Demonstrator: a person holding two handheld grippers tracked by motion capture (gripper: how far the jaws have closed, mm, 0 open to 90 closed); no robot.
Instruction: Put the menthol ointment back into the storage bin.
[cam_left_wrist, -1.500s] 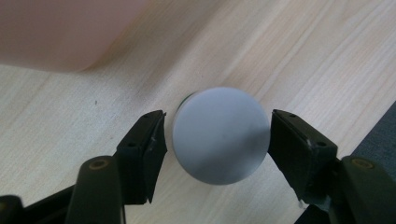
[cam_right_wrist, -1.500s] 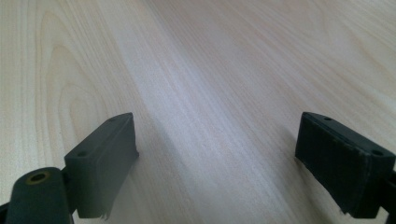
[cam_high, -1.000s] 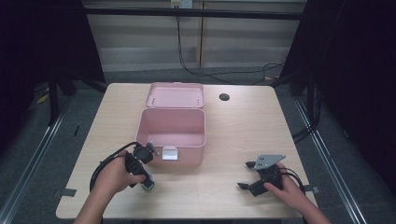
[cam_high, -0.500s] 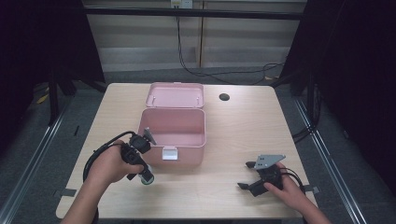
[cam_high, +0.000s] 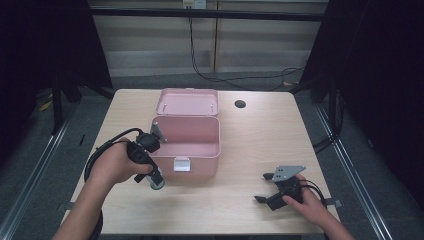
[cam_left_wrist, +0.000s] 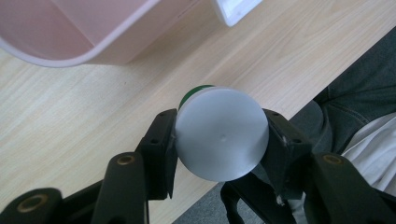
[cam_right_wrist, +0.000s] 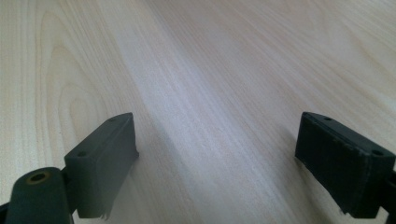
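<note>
High view: left gripper (cam_high: 156, 181) clamps a white-capped green bottle (cam_high: 158, 184) beside the open pink plastic box (cam_high: 187, 142); right gripper (cam_high: 266, 187) gapes empty on the wooden table (cam_high: 260, 130).

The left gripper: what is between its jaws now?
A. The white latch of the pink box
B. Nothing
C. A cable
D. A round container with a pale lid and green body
D: the left gripper is clamped on both sides of the round container above the table.

Matt plastic cap (cam_left_wrist: 220, 134), wood-grain table (cam_high: 250, 130)
</note>
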